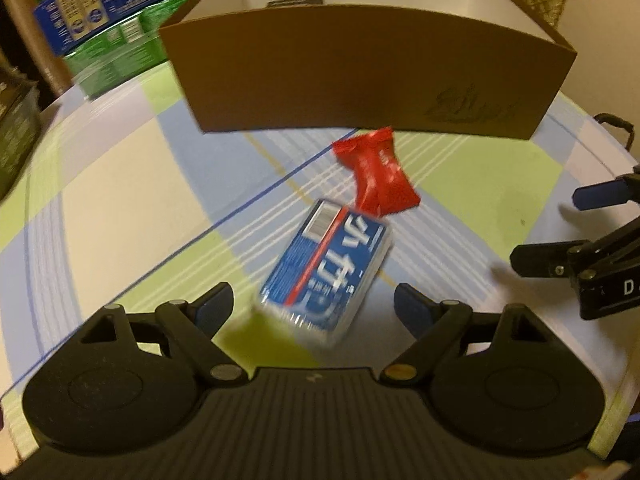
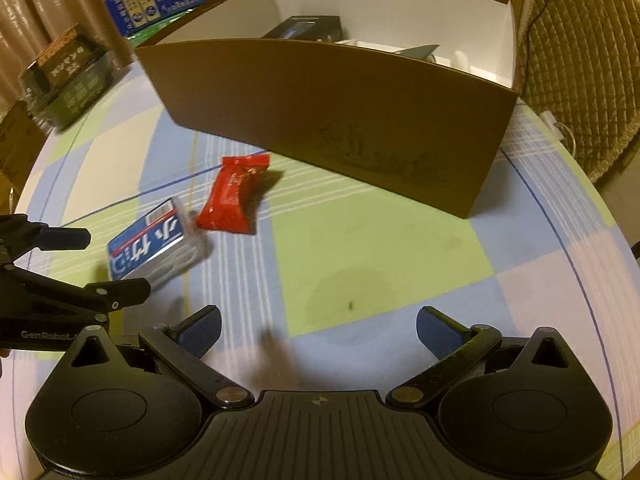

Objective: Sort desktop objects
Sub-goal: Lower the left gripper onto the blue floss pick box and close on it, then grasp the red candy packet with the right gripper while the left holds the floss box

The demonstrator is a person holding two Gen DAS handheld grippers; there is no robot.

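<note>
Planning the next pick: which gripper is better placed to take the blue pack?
Left. The left gripper is open with the blue pack right between its fingers; the right gripper faces bare tablecloth, the pack off to its side.

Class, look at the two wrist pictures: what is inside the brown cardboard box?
Inside the brown box: a dark flat item and pale things. Its front wall hides the floor.

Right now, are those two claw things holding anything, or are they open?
Left gripper: open, holding nothing; the blue pack lies between its fingers, untouched as far as the blur shows.
Right gripper: open, empty, over bare tablecloth.
</note>
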